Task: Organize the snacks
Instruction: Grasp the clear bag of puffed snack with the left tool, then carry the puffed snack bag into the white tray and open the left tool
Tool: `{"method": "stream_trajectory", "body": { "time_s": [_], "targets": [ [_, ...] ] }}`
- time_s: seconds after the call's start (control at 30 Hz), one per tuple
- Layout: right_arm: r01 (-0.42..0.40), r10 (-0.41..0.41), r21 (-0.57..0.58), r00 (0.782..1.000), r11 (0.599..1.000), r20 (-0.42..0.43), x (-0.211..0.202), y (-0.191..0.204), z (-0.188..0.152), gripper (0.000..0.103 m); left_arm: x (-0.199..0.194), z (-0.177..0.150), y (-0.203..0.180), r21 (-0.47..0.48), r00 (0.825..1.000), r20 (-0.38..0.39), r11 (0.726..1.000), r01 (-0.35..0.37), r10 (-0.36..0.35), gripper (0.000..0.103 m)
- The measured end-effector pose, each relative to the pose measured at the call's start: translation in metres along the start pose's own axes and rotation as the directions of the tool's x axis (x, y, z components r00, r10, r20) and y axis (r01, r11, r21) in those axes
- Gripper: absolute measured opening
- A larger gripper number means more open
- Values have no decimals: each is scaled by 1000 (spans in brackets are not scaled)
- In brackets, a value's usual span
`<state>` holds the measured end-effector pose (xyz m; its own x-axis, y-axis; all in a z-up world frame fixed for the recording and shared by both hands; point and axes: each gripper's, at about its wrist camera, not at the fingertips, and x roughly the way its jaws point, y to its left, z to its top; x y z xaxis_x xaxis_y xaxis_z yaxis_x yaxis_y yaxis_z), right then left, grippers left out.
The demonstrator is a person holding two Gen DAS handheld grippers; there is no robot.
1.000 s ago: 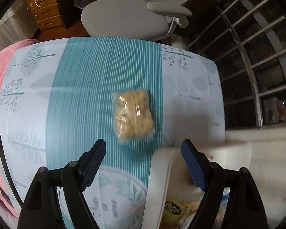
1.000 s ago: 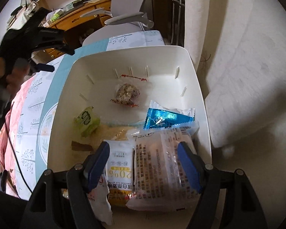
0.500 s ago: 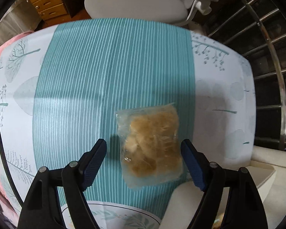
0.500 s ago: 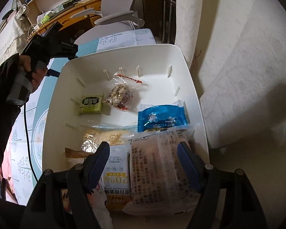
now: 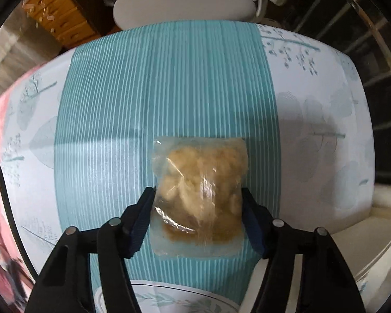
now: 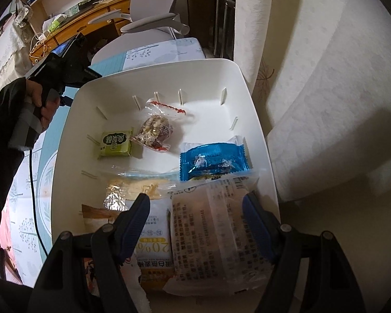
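1. While the white rectangular plastic basket (image 6: 250, 120) holds a green square packet (image 6: 116, 144), a clear nut bag (image 6: 153, 130), a blue foil wrapper (image 6: 213, 160) and a "20%" pouch (image 6: 153, 247), the right gripper (image 6: 195, 224) hovers over it, fingers spread
2. Left gripper (image 5: 198, 217) fingers are closing around a clear bag of yellowish snack (image 5: 199, 190) lying flat on the teal-striped tabletop (image 5: 143, 91), open cloth all round
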<state>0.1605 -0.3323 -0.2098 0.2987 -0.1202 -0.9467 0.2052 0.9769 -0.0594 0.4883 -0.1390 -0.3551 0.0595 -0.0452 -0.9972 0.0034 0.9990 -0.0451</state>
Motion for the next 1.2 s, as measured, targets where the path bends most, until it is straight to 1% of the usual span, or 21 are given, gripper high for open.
{"method": "stream_trajectory", "body": {
  "time_s": [0.07, 0.13, 0.3, 0.4, 0.5, 0.6, 0.8, 0.9, 1.0, 1.07, 1.13, 1.2],
  "targets": [
    [22, -22, -6, 1000, 1000, -14, 1, 0, 1, 74, -2, -5, -2, -6, 1000, 11, 1000, 8, -8, 53],
    [38, -38, -5, 999, 999, -29, 3, 0, 2, 74, -2, -8, 0, -22, 1000, 1, 1000, 14, -14, 50],
    [68, -66, 29, 996, 997, -62, 4, -8, 0, 74, -3, -20, 16, -37, 1000, -30, 999, 1, -2, 46],
    [64, -59, 57, 995, 996, -86, 4, -14, -1, 74, -4, -34, 25, -61, 998, -58, 998, -14, 11, 45],
    [69, -60, 76, 991, 995, -118, 5, -18, -3, 74, -8, -57, 31, -67, 997, -73, 997, -35, 30, 45],
    [68, -56, 81, 988, 994, -144, 5, -20, -4, 74, -14, -82, 35, -79, 995, -98, 996, -37, 30, 44],
    [38, -27, 76, 990, 996, -137, -4, -19, -2, 74, -40, -128, 42, -101, 993, -115, 994, -34, 23, 44],
    [24, -16, 61, 991, 998, -135, -6, -17, -2, 74, -65, -152, 46, -103, 995, -101, 994, -36, 25, 44],
    [5, 2, 50, 991, 999, -134, -9, -16, -2, 74, -91, -171, 53, -112, 997, -75, 994, -16, 7, 45],
    [-17, 22, 43, 992, 999, -126, -12, -16, -3, 74, -111, -181, 49, -115, 999, -40, 993, 12, -17, 45],
    [-32, 37, 40, 992, 999, -123, -15, -17, -4, 74, -125, -180, 52, -112, 999, -14, 993, 38, -40, 45],
    [-50, 54, 38, 991, 998, -120, -17, -18, -4, 74, -146, -189, 52, -102, 997, 21, 992, 78, -76, 45]
  ]
}}
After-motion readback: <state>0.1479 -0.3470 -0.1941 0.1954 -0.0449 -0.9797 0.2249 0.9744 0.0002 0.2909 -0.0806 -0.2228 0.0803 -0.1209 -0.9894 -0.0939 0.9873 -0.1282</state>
